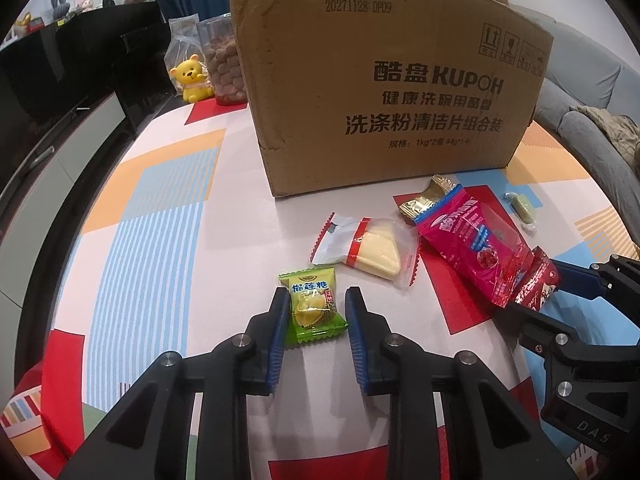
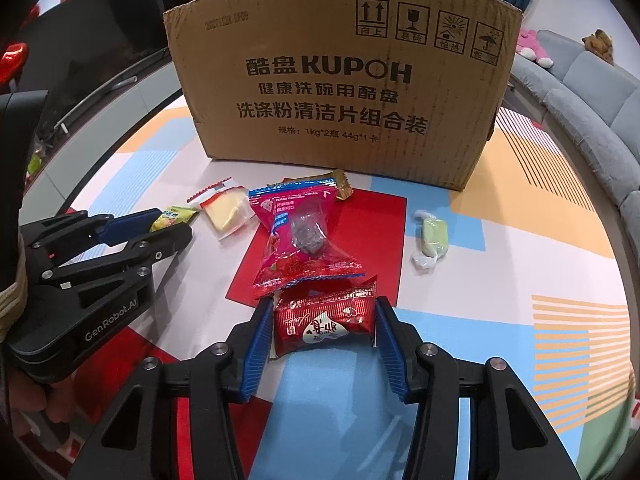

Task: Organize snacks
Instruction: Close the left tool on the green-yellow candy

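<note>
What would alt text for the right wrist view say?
The right gripper clamps a small red snack packet on a colourful patterned tablecloth. Beyond lie a pink snack bag, a pale green candy and a cardboard box; the left gripper is at left.
</note>
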